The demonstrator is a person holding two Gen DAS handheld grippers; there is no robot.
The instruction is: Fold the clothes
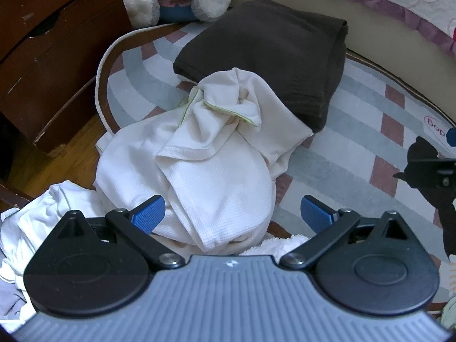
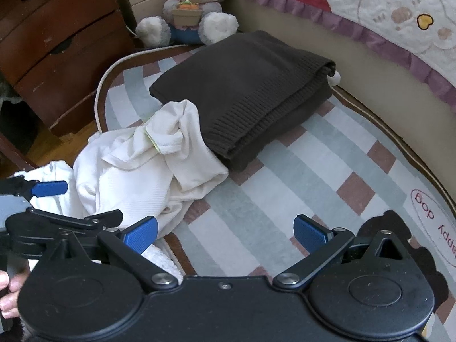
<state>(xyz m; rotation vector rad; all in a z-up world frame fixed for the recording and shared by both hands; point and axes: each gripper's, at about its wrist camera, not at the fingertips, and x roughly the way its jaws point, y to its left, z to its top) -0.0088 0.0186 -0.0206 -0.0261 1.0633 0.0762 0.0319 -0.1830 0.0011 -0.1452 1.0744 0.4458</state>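
Note:
A crumpled cream garment (image 1: pixel 199 156) with a green-trimmed edge lies on the striped rug (image 1: pixel 356 142), its far end resting against a folded dark brown sweater (image 1: pixel 265 57). My left gripper (image 1: pixel 232 213) is open, its blue pads on either side of the garment's near end. My right gripper (image 2: pixel 225 233) is open over bare rug (image 2: pixel 285 185), just right of the same cream garment (image 2: pixel 136 165). The brown sweater (image 2: pixel 250 91) sits folded behind it. One blue finger (image 2: pixel 48 188) of the left gripper shows at the left edge of the right wrist view.
More white clothes (image 1: pixel 34 228) are heaped at the lower left, with a white towel (image 1: pixel 285 242) beneath the gripper. A plush bunny (image 2: pixel 191 8) sits at the back. A wooden drawer chest (image 2: pixel 51 34) stands left, a quilted bed edge (image 2: pixel 370 14) right. A hand (image 2: pixel 8 293) shows lower left.

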